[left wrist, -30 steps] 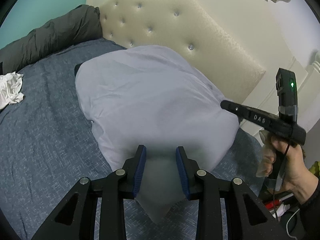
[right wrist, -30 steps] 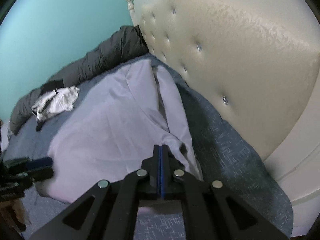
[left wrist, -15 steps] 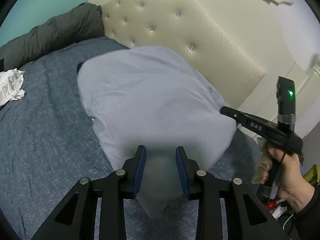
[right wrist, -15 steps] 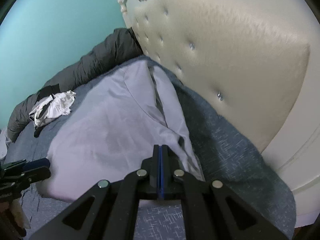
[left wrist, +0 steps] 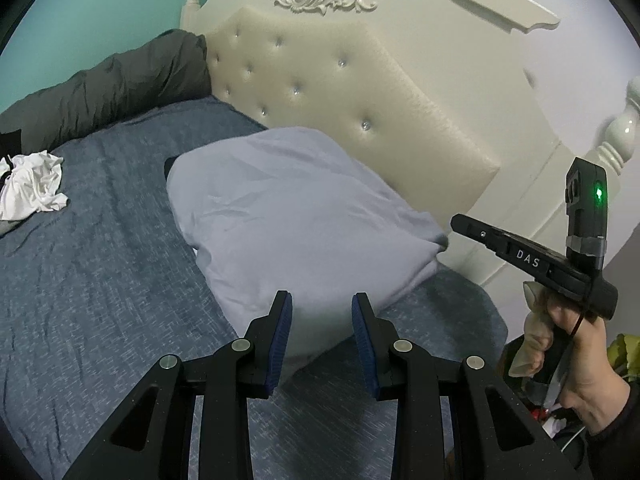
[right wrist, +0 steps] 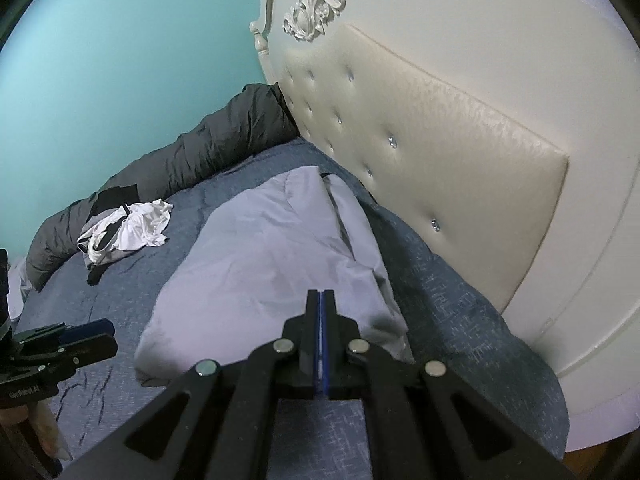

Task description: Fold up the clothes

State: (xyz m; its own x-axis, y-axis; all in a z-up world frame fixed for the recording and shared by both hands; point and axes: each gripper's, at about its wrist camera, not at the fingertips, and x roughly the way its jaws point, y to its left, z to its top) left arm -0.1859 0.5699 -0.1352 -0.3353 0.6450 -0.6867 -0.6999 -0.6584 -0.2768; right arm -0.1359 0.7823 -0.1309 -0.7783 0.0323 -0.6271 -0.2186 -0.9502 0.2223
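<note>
A pale lavender garment (left wrist: 300, 220) lies spread on the blue bedspread (left wrist: 100, 280) beside the headboard. My left gripper (left wrist: 320, 320) is open, its blue pads either side of the garment's near corner without pinching it. It also shows at the lower left of the right wrist view as the left gripper (right wrist: 108, 338). My right gripper (right wrist: 320, 300) is shut over the garment (right wrist: 260, 272). Seen from the left wrist, the right gripper (left wrist: 456, 222) has its tip at the garment's puckered far-right corner, and a hand (left wrist: 580, 368) holds it.
A crumpled white garment (left wrist: 32, 188) lies at the far left of the bed, against a rolled dark grey duvet (left wrist: 100, 88). The tufted cream headboard (left wrist: 360, 92) runs close along the lavender garment's right side. The bed's edge drops off at the lower right.
The lavender garment was held up and billowing; it has dropped flat onto the bed. Both grippers have pulled back from it, and the cloth no longer hangs between the left fingers.
</note>
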